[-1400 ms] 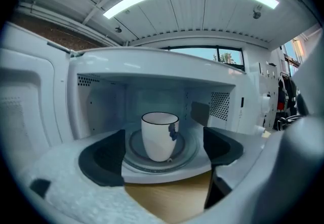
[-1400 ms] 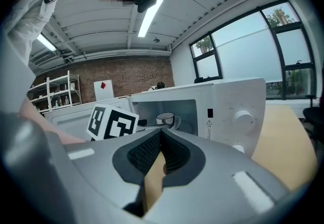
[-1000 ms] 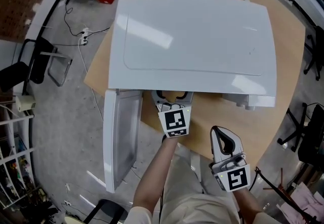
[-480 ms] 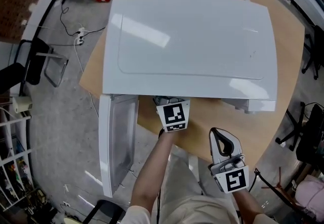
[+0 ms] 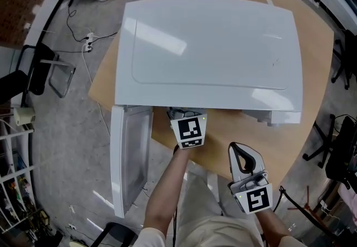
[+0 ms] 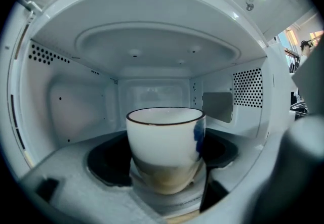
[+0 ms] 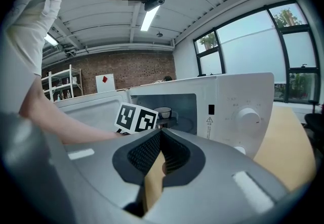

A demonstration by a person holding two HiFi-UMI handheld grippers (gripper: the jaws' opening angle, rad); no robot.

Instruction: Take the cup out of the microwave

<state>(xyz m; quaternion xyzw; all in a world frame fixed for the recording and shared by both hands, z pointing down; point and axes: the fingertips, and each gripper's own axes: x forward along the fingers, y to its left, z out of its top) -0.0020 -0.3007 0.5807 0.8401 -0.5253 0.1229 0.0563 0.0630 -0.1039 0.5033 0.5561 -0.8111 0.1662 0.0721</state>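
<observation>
A white cup (image 6: 164, 142) with a dark rim and a blue mark stands on the turntable inside the open white microwave (image 5: 212, 45). My left gripper (image 5: 186, 113) reaches into the cavity, its marker cube (image 5: 189, 131) just outside the front edge. Its jaws stand on either side of the cup's lower part and are closing; I see no pad pressing on the cup. From the right gripper view the cup (image 7: 163, 113) shows small, behind the cube. My right gripper (image 5: 241, 148) hangs shut and empty in front of the table edge, right of the left arm.
The microwave door (image 5: 131, 151) hangs open to the left of my left arm. The microwave stands on a round wooden table (image 5: 234, 134). A chair (image 5: 53, 70) and cables (image 5: 89, 39) are on the floor at left, and an office chair (image 5: 334, 151) at right.
My left gripper has slid a little deeper into the microwave, so its jaws are now mostly hidden under the top. The right gripper has stayed put.
</observation>
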